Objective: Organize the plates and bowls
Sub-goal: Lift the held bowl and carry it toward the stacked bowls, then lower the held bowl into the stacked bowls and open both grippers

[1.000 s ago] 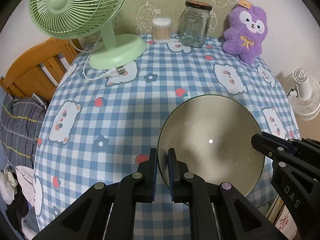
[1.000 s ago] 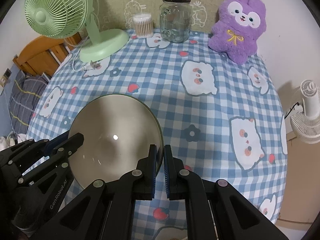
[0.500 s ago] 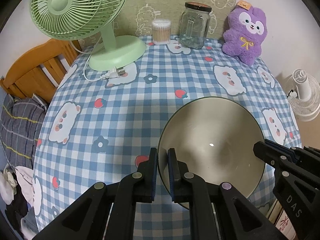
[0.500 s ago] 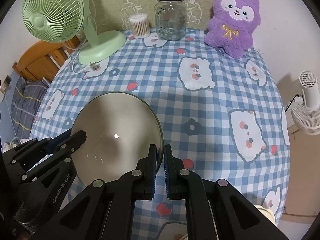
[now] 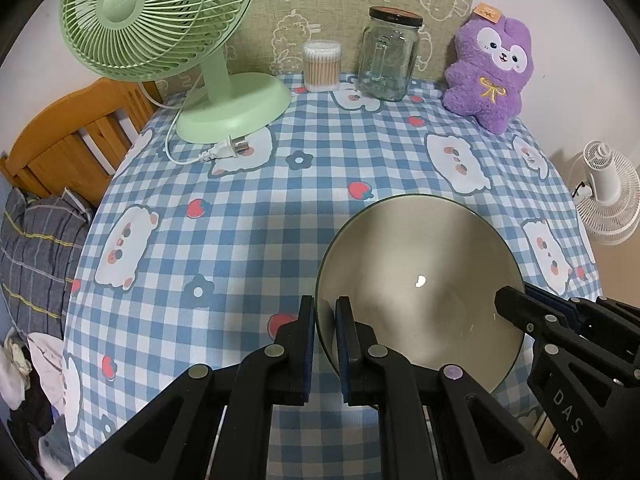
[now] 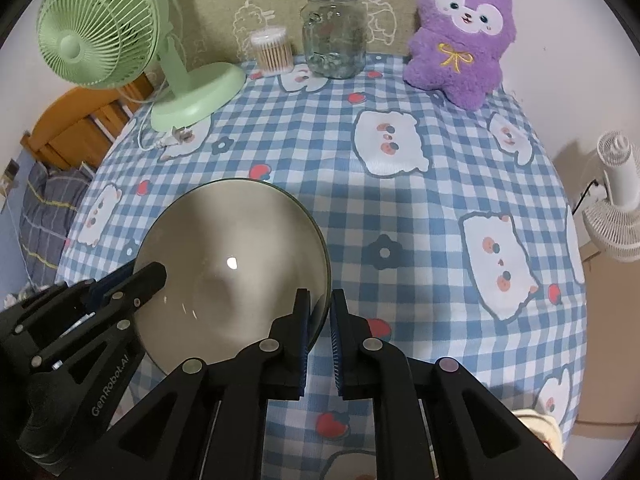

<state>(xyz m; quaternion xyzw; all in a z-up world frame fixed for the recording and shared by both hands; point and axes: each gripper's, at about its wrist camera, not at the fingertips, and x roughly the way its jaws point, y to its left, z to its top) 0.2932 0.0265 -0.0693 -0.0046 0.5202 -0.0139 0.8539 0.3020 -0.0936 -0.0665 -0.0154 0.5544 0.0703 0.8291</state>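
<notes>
A large beige bowl with a dark green rim (image 5: 420, 272) is held above the near part of the blue checked table (image 5: 280, 200). My left gripper (image 5: 325, 312) is shut on the bowl's left rim. My right gripper (image 6: 319, 306) is shut on the bowl's (image 6: 236, 264) right rim. Each gripper shows in the other's view: the right one in the left wrist view (image 5: 516, 304), the left one in the right wrist view (image 6: 148, 276). The bowl is empty inside.
At the table's back stand a green desk fan (image 5: 224, 80) with its cord and plug (image 5: 224, 148), a cotton swab tub (image 5: 322, 66), a glass jar (image 5: 390, 54) and a purple plush toy (image 5: 490, 76). A wooden bed frame (image 5: 76, 140) is at left, a white fan (image 5: 604, 192) at right.
Both grippers and the bowl have drawn back and up from the table, toward its near edge. The grip on the rim is unchanged.
</notes>
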